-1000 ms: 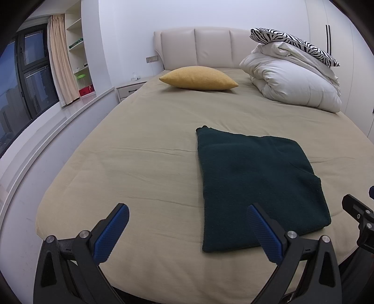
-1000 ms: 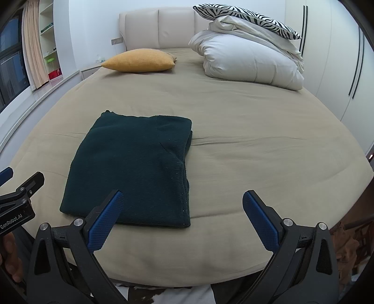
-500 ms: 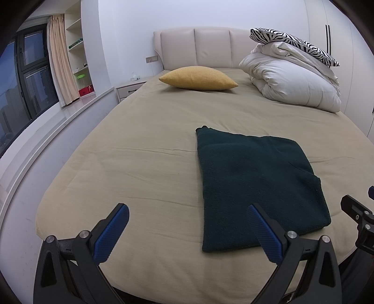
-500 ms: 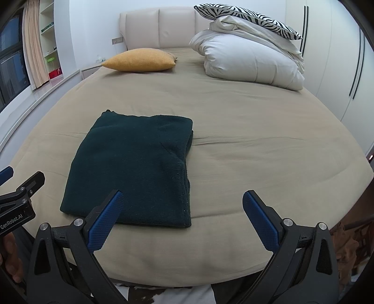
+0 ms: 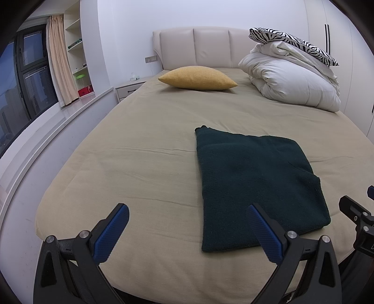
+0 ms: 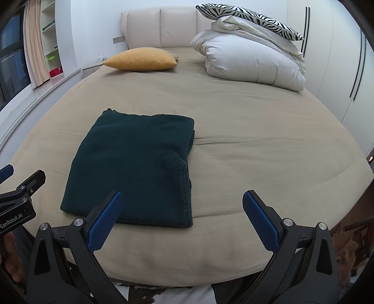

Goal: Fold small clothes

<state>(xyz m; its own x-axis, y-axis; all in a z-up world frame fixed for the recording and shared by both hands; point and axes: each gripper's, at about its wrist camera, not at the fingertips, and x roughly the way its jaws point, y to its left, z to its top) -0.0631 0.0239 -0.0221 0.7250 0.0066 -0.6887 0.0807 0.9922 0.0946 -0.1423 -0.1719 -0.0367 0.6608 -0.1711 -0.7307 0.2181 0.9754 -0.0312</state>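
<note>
A dark green garment [image 5: 254,184] [image 6: 138,168] lies folded into a flat rectangle on the beige bed sheet [image 5: 140,163] [image 6: 268,145], near the foot of the bed. My left gripper [image 5: 187,215] hovers open over the sheet at the garment's left front corner, nothing between its blue pads. My right gripper [image 6: 182,203] is open too, held above the garment's right front corner, touching nothing. Each gripper shows at the edge of the other's view.
A yellow pillow [image 5: 198,78] [image 6: 141,59] lies near the headboard. A white folded duvet [image 5: 292,81] [image 6: 252,63] with a zebra-print pillow [image 6: 247,17] on top sits at the back right. A nightstand [image 5: 127,90] and window ledge run along the left.
</note>
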